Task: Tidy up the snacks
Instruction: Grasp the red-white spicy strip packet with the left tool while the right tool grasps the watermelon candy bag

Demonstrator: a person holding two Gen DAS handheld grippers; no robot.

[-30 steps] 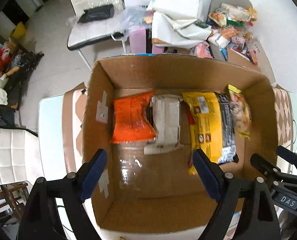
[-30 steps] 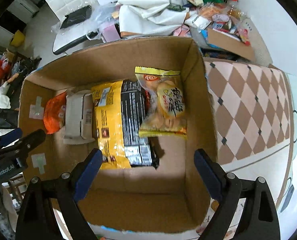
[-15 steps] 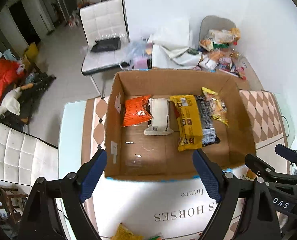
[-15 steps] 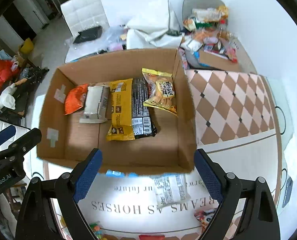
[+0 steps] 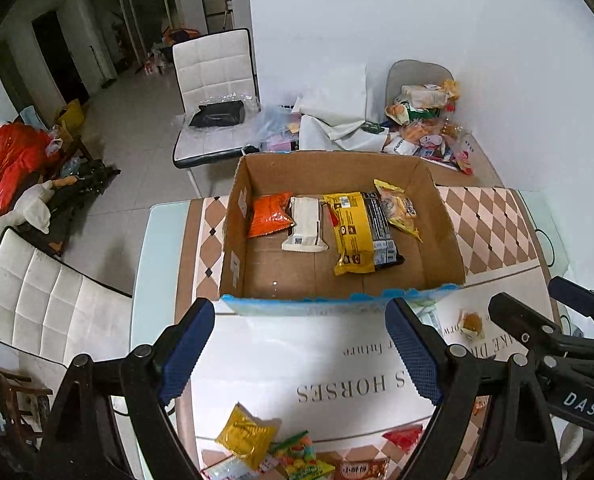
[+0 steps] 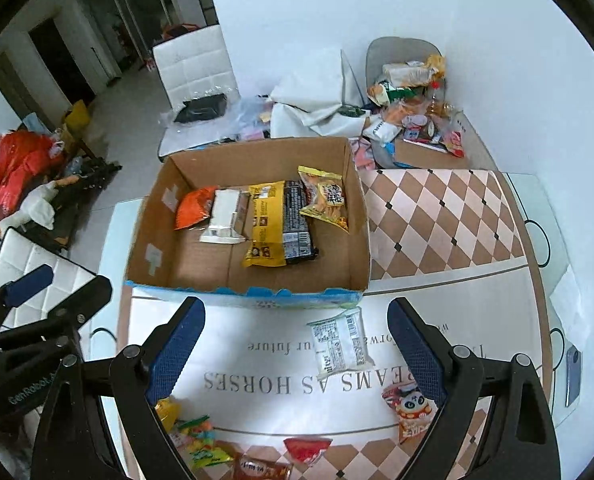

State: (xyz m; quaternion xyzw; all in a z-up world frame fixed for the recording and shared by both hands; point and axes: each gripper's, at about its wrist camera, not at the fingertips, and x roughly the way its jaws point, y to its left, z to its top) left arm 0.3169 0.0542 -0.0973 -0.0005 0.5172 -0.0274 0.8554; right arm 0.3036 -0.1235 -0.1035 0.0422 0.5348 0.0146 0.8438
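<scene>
Left tongs (image 5: 300, 350): matte black plastic frame, two angled arms, each tipped with a ribbed blue pad; round silver screw heads at the arm joints; white lettering "GenRobot.AI" on the body, read in the right wrist view. Right tongs (image 6: 295, 347): same black frame, same blue ribbed pads and silver screws; white lettering "DAS" on the body, read in the left wrist view.

- Right gripper (image 6: 295, 344): jaws wide apart, nothing between them, above the tablecloth (image 6: 437, 208).
- Cardboard box (image 6: 359, 236): holds four snack packets.
- White packet (image 6: 339, 346): lies just before the box.
</scene>
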